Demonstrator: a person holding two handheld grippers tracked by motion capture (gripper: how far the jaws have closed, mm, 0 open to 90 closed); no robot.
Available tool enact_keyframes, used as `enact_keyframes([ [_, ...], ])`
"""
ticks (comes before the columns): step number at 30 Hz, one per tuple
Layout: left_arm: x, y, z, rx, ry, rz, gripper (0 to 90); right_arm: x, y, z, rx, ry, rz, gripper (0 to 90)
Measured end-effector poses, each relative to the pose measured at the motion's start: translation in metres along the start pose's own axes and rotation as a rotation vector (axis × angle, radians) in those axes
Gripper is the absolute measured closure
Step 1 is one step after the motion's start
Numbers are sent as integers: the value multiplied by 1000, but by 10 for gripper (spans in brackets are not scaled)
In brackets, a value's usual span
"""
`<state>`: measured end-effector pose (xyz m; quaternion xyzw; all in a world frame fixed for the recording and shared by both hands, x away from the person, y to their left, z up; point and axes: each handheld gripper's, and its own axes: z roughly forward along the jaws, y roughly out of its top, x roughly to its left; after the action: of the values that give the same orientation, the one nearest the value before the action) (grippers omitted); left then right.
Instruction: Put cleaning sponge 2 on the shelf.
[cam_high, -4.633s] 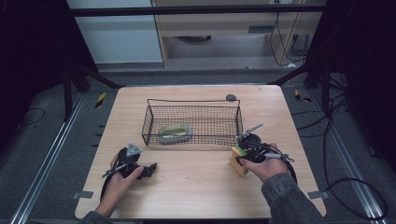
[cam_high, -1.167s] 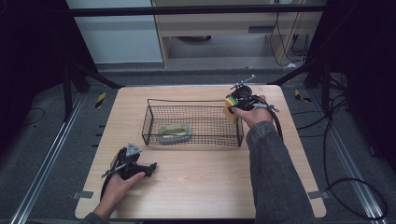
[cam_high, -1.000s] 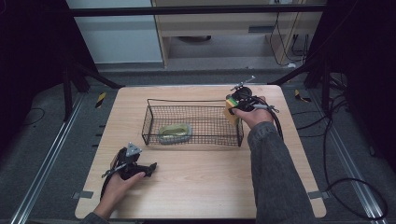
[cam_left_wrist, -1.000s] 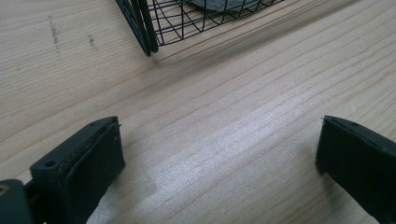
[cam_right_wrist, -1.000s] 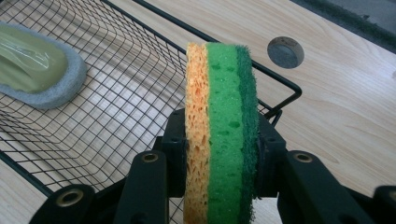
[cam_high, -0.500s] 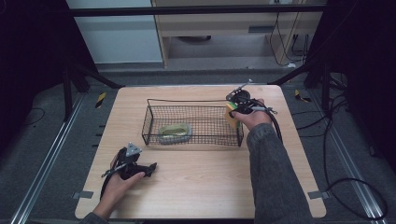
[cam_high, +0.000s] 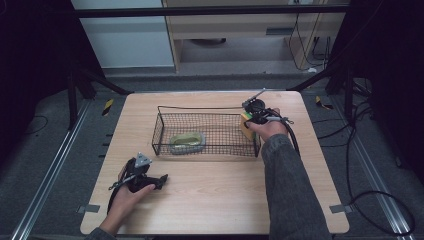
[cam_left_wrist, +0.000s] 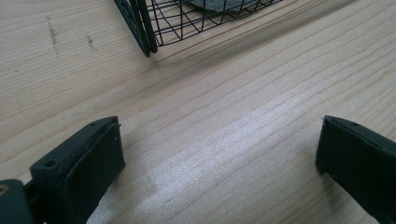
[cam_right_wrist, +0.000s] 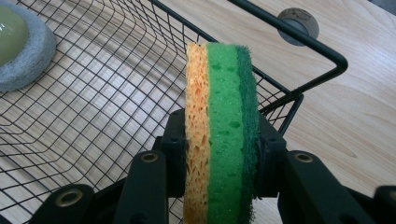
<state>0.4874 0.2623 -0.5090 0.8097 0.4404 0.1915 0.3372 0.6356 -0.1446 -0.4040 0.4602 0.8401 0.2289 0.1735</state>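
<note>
Nearest the person, at about seven o'clock on the wooden table (cam_high: 215, 195), the left gripper (cam_high: 161, 179) rests on the bare wood in the left hand (cam_high: 125, 196). In the left gripper view its jaws stand wide apart with nothing between them, and a corner of the wire basket (cam_left_wrist: 149, 28) shows beyond at twelve o'clock.

Farther out, the wire basket (cam_high: 159, 131) sits at the middle of the table. A green and grey scrubbing pad (cam_high: 187, 141) lies on its floor toward the left half.

At about two o'clock, the right gripper (cam_high: 247, 120) is at the basket's far right corner, held by the right hand (cam_high: 270, 128). Its jaws are clamped on a sponge (cam_right_wrist: 221, 135) with orange, light green and dark green layers, held upright on edge over the basket's right end. Beyond the rim (cam_right_wrist: 299, 37), a round grey grommet (cam_right_wrist: 298, 24) is set in the tabletop.
</note>
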Motion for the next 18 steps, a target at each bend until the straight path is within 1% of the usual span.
enact_keyframes([
  [3, 0, 0, 0, 0, 0, 0, 0, -1, -1, 2, 1, 1, 5, 643],
  [12, 0, 0, 0, 0, -2, 2, 0, 0, -2, 6, 8, -2, 0, 640],
  [14, 0, 0, 0, 0, -2, 2, 0, 0, -3, 7, 11, 1, 9, 639],
  [18, 0, 0, 0, 0, -2, 3, 0, 0, -3, 8, 13, 0, 4, 637],
])
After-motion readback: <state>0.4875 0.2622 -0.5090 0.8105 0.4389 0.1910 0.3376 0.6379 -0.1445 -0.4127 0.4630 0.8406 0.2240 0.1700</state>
